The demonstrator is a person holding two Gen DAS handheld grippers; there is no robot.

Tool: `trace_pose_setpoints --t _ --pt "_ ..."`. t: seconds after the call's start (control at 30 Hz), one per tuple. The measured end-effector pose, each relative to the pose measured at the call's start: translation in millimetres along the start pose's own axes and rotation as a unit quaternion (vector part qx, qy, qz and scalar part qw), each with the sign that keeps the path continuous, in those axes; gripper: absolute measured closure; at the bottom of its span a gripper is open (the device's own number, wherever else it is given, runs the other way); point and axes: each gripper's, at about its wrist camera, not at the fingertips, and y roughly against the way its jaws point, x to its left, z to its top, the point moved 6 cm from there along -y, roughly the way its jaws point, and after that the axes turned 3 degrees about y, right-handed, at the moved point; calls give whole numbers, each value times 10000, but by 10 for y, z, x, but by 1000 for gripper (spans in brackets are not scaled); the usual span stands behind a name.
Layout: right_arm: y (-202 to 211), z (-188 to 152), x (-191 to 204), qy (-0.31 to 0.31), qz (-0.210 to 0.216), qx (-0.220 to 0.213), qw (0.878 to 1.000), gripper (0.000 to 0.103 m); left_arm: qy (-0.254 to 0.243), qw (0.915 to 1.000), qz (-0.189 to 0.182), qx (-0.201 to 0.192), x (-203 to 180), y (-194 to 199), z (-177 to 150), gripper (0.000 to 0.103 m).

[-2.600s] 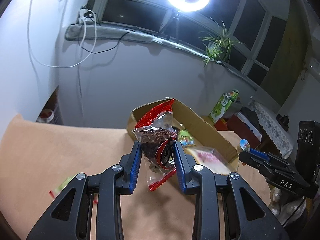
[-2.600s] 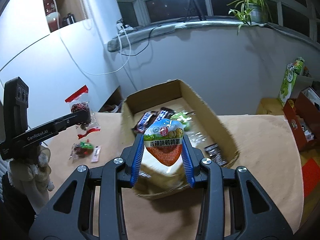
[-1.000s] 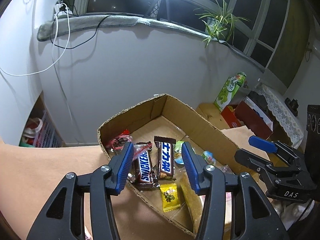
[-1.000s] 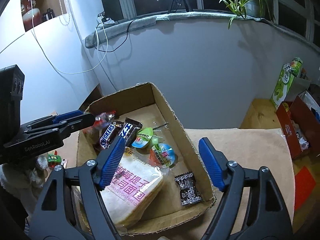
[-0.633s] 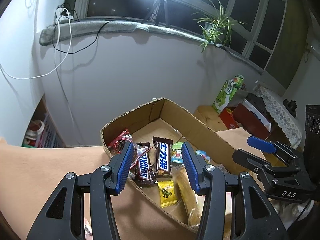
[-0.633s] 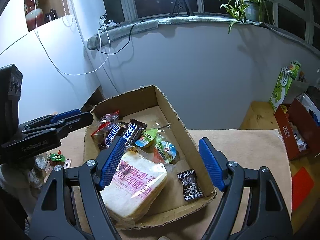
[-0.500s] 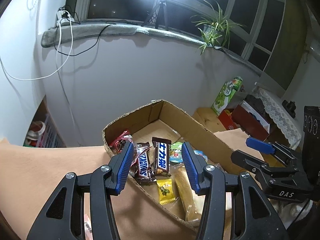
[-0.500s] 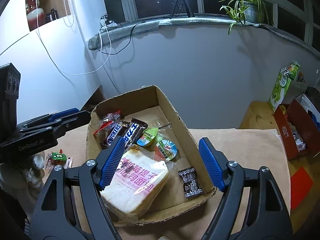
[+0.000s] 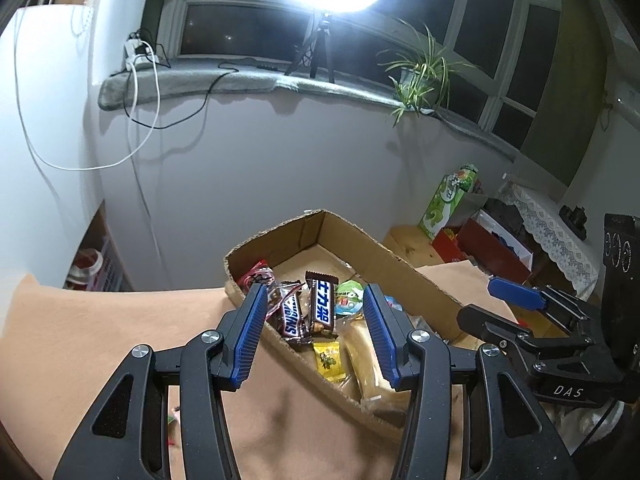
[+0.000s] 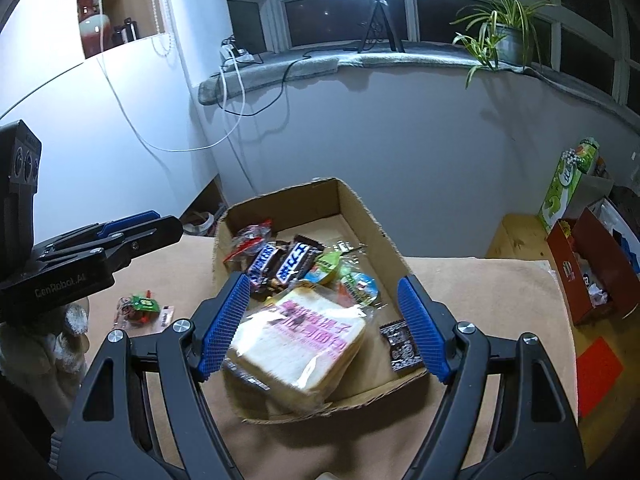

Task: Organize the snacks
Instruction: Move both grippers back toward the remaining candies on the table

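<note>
A shallow cardboard box (image 10: 376, 220) on the tan tabletop holds several snacks: a bag of sliced bread (image 10: 300, 344), Snickers bars (image 10: 296, 264), a red-edged clear bag (image 10: 248, 240), jelly cups (image 10: 356, 280) and a small black packet (image 10: 402, 346). The box also shows in the left wrist view (image 9: 360, 240). My right gripper (image 10: 324, 308) is open and empty above the box's near end. My left gripper (image 9: 314, 316) is open and empty above the box's left edge. A small red and green snack (image 10: 138, 306) lies on the table left of the box.
A white wall and a windowsill with cables, a ring light and a plant stand behind the table. To the right, beyond the table edge, are a green carton (image 10: 568, 188) and a red box (image 10: 588, 268). The tan cloth (image 10: 480, 288) lies right of the box.
Both grippers have let go of their snacks into the box and opened. Over the last second both have drawn back slightly from the box.
</note>
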Motion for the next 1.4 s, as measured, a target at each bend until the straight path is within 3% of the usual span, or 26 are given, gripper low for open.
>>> trace_pose_setpoints --t 0.4,0.73,1.13,1.4 --pt "214 -104 444 267 216 -80 9994 24 116 9995 129 -247 192 449 -136 54" --pt "269 -204 824 524 509 -60 9973 24 464 9976 397 -331 694 861 -369 54" --pt "32 -436 1360 942 916 309 9908 24 1116 9909 730 -156 1382 1081 -788 54" --pt "-320 -677 1644 1120 1079 735 9851 24 1163 9905 727 113 1495 984 -989 54"
